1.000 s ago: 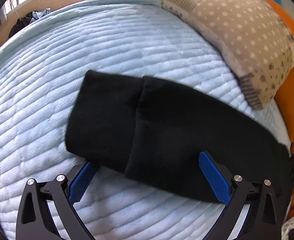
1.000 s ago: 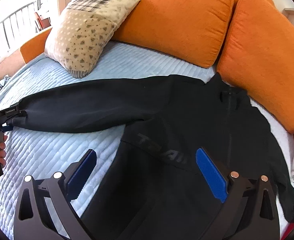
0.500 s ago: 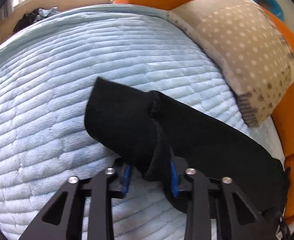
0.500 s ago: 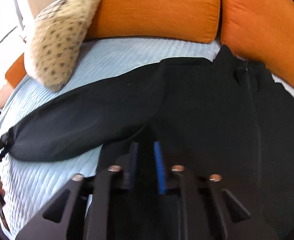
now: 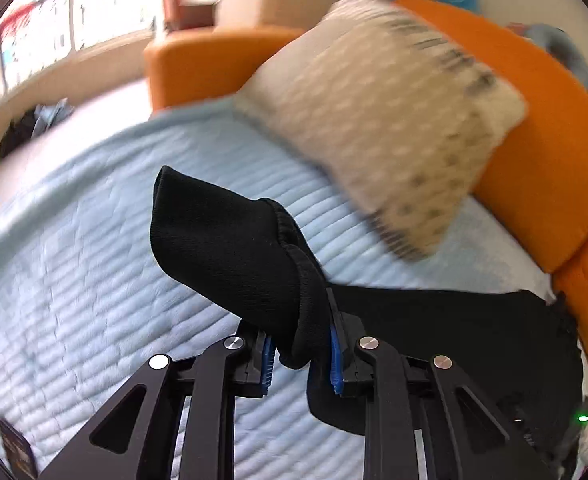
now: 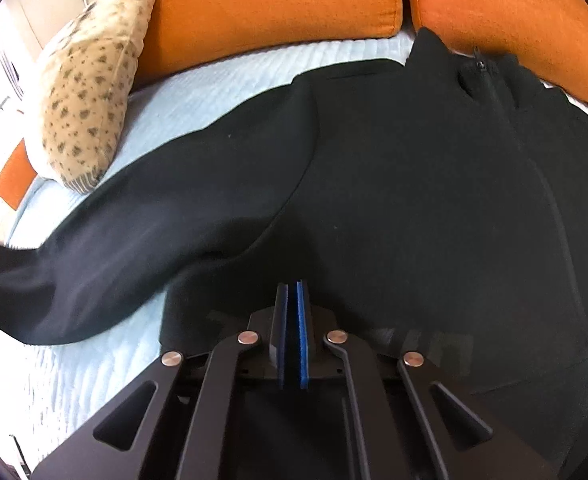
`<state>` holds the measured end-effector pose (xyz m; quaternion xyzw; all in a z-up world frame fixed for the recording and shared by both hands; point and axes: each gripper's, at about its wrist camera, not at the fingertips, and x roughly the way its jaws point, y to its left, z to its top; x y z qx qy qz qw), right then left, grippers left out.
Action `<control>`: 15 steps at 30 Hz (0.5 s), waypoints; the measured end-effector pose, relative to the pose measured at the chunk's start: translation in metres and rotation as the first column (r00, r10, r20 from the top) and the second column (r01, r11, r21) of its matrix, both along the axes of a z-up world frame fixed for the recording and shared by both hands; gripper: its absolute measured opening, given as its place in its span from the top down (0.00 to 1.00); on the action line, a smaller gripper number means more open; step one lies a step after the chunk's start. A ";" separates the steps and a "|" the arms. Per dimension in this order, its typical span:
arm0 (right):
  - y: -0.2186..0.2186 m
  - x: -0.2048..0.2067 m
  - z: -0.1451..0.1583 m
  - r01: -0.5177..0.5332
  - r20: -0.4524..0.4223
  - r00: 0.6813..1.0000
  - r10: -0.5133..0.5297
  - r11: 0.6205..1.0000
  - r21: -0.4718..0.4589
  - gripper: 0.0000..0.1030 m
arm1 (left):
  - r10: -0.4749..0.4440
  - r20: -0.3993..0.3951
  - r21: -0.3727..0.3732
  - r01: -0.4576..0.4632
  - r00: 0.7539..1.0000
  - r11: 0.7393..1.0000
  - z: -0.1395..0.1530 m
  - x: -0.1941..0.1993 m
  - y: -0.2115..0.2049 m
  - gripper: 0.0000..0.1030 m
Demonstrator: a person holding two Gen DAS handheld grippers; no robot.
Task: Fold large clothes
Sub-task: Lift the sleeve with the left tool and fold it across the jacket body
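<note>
The left gripper (image 5: 300, 354) has just been closing and its blue pads now pinch the ribbed cuff of the black zip-front jacket (image 6: 434, 208); in the left wrist view the cuff (image 5: 230, 252) stands bunched up between the pads, lifted clear of the pale blue quilted blanket (image 5: 74, 280) and poking toward eleven o'clock. From the pinch the sleeve trails off toward three o'clock, lying on the blanket. That view is smeared with motion blur.

At one o'clock from the cuff, a beige cushion with pale dots and a striped edge (image 5: 382, 120) leans on the orange upholstered sofa back (image 5: 542, 152). A bright window (image 5: 54, 28) shows at ten o'clock.

Over on the right wrist view, the right gripper (image 6: 292, 308) has its blue pads drawn all the way together, only a sliver between them, tips down on the jacket's body near its lower edge. Whether a fold of cloth is nipped between them I cannot tell: black on black there.

The jacket lies spread flat on the blanket (image 6: 222, 80), collar and zip at one o'clock, close against the orange back cushions (image 6: 278, 12). Its long sleeve (image 6: 142, 220) runs from the shoulder down to nine o'clock, the far end raised and blurred at the frame's edge. The spotted cushion (image 6: 90, 80) sits at ten o'clock, just beside the sleeve.
</note>
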<state>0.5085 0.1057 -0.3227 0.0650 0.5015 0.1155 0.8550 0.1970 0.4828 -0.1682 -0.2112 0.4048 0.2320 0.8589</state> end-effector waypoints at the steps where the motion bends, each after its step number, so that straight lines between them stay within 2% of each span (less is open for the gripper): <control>1: 0.004 -0.003 -0.001 -0.005 0.020 1.000 0.006 1.000 -0.022 0.95 | -0.024 0.018 0.015 0.024 1.000 1.000 0.013 0.006 -0.010 0.76; 4: 0.021 -0.016 -0.003 -0.042 0.103 0.993 0.058 0.988 -0.151 0.95 | -0.110 0.048 0.069 0.107 0.993 0.992 0.050 0.028 -0.046 0.76; 8: 0.032 -0.029 -0.005 -0.043 0.179 0.980 0.090 0.967 -0.252 0.95 | -0.251 0.094 0.132 0.238 0.963 0.962 0.100 0.059 -0.107 0.75; 11: 0.038 -0.032 -0.005 -0.037 0.198 0.975 0.102 0.951 -0.308 0.95 | -0.365 0.114 0.200 0.339 0.924 0.919 0.134 0.085 -0.170 0.75; 15: 0.042 -0.037 -0.010 -0.026 0.231 0.966 0.112 0.938 -0.346 0.95 | -0.496 0.146 0.249 0.454 0.856 0.856 0.164 0.118 -0.270 0.75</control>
